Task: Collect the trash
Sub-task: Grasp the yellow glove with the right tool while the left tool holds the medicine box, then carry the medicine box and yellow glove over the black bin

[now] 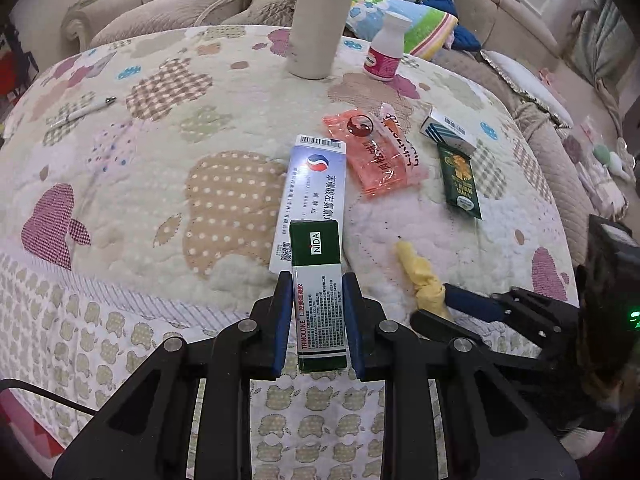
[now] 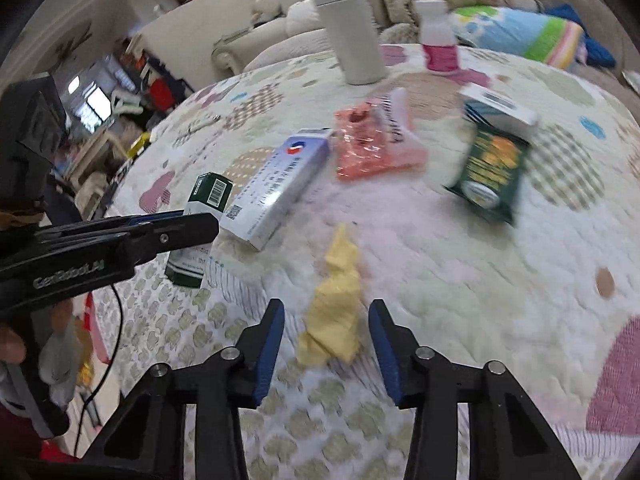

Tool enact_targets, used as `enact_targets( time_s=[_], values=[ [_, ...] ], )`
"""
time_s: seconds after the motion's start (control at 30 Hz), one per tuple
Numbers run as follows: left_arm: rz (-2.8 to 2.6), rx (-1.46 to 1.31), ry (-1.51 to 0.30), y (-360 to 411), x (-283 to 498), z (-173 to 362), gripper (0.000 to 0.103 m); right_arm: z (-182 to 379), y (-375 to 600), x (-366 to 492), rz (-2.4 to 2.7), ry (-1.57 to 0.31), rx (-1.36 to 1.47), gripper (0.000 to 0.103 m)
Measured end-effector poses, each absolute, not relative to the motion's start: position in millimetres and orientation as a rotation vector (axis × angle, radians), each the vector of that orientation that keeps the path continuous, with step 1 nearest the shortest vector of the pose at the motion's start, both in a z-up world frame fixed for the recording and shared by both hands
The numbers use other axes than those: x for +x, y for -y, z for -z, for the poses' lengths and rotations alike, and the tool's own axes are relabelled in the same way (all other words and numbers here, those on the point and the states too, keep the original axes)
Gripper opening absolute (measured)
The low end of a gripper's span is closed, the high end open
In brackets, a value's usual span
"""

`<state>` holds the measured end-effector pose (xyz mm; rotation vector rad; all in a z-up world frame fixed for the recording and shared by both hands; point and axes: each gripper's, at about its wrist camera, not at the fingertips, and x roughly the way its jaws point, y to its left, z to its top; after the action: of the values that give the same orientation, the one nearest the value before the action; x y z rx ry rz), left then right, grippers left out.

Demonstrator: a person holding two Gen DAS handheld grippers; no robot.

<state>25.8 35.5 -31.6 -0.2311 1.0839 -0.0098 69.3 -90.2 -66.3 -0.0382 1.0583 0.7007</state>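
Two tongs work the quilted tabletop (image 1: pixel 120 208): left tongs (image 1: pixel 318 322) pinch a green "NIDA TRINOLONE" box (image 1: pixel 320 280); right tongs (image 2: pixel 326 346) stand spread around crumpled yellow paper (image 2: pixel 334 312) near the edge.

Soft quilted cloth cover (image 1: pixel 120 184), glossy cardboard box (image 1: pixel 320 296), crinkly orange wrapper (image 1: pixel 380 160), probably plastic.

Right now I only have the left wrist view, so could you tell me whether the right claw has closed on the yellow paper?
Observer: No. The right claw is open, and the yellow paper lies between its fingers with a gap on each side.
Operator: Thank you. What is on the far end of my green box?
Observer: A barcode. The green box is clamped in the left claw, with that end sticking out past it.
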Motion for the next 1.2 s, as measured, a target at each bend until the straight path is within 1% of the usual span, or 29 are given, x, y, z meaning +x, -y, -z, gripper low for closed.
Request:
enact_targets(
  time_s=[0.03, 0.1, 0.17, 0.43, 1.2],
  values=[
    [0.012, -0.238, -1.082, -36.3, 25.6, 32.0, 0.022, 69.3, 86.5, 71.2, -0.696, -1.061, -0.059, 0.028],
    [0.018, -0.248, -1.080, -36.0, 24.4, 32.0, 0.022, 70.8, 84.6, 72.9, -0.682, -1.045, -0.092, 0.019],
    [0.028, -0.250, -1.077, -33.4, 24.0, 31.5, 0.022, 69.8, 90.5, 73.9, -0.695, -1.054, -0.082, 0.017],
    [0.088, -0.226, -1.072, -2.2, 26.7, 26.0, 0.022, 48.7, 134.7, 60.8, -0.657, -1.000, -0.047, 0.016],
    [0.265, -0.021, -1.024, 169.0, 36.5, 16.1, 0.022, 22.9, 293.1, 33.5, -0.396, -0.906, 0.121, 0.016]
  ],
)
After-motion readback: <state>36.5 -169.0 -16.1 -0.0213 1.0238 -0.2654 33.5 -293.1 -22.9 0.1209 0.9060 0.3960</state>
